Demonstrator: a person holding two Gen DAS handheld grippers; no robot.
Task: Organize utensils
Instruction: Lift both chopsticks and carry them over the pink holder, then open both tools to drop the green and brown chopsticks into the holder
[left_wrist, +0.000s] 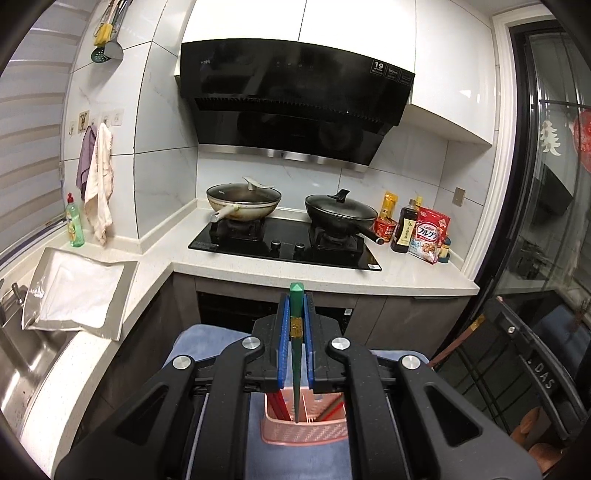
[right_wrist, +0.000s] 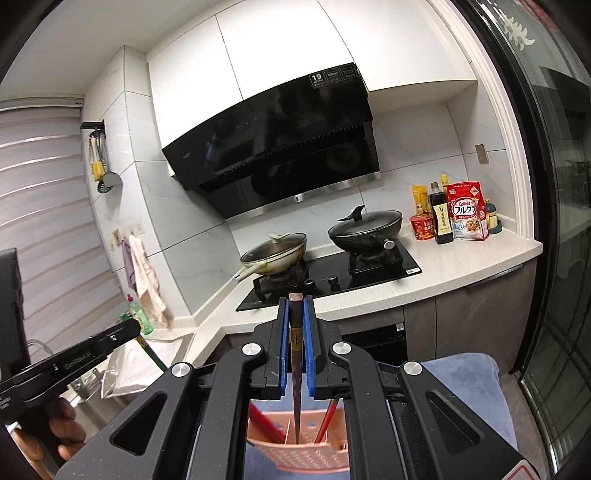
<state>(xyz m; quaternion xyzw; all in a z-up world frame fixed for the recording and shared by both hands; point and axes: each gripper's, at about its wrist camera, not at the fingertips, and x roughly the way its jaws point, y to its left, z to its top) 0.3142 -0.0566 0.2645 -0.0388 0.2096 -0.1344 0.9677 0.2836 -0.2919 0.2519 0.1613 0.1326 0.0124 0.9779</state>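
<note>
In the left wrist view my left gripper (left_wrist: 296, 295) is shut on a green chopstick (left_wrist: 296, 363). The stick hangs between the blue pads, its thin tip inside the pink slotted basket (left_wrist: 306, 434) below. Red chopsticks (left_wrist: 279, 402) lean in the basket. In the right wrist view my right gripper (right_wrist: 295, 301) is shut on a dark brown chopstick (right_wrist: 296, 373) with its tip down in the same basket (right_wrist: 308, 456), between red chopsticks (right_wrist: 264, 421). The left gripper (right_wrist: 135, 326) shows at the left edge there, held by a hand, the green chopstick (right_wrist: 153, 354) slanting below it.
The basket stands on a blue towel (left_wrist: 207, 343). Behind lies an L-shaped counter with a black hob (left_wrist: 284, 245) and two lidded pans. A steel sink (left_wrist: 22, 354) with a tray is at the left. Bottles and food packs (left_wrist: 424, 232) stand at the right, by a glass door.
</note>
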